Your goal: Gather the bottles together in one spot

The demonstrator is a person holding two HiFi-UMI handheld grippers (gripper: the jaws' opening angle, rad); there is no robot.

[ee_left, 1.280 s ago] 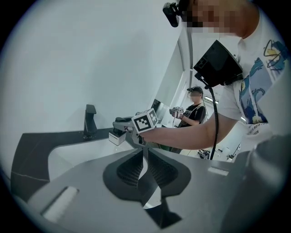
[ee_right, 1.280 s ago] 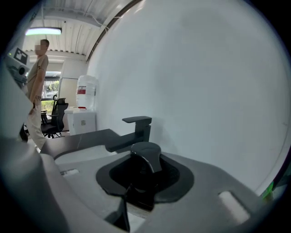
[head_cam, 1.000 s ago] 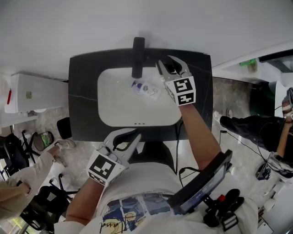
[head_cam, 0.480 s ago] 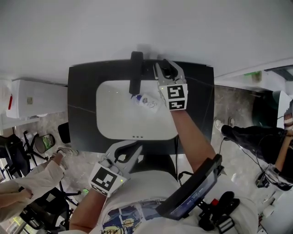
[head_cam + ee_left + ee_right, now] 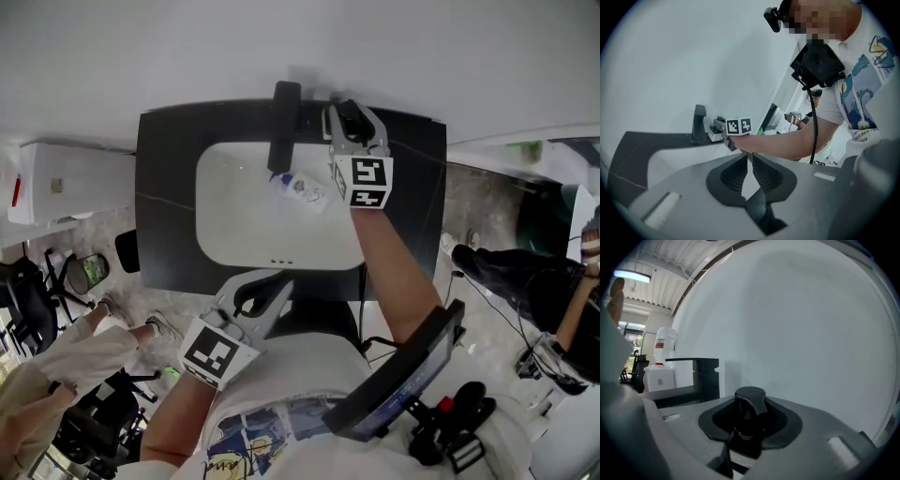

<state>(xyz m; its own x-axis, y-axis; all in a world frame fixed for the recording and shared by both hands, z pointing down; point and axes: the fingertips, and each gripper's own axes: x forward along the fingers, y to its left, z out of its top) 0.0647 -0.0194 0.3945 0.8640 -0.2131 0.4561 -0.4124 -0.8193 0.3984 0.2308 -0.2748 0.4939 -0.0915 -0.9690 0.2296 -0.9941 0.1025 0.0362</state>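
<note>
Grip check: my right tongs pinch black pump bottle, jaws just easing wider; left tongs pressed together. Seat it upright before releasing.

1. We see a dark countertop, matt and stone-like, with thin pale veins.
2. The basin looks white, smooth and faintly glossy to us.
3. We read the faucet as matt black.
4. The small bottle is clear, shiny plastic.
5. The pump bottle is glossy black.
6. On the left gripper we find a matt grey shell and ribbed black pads.
</note>
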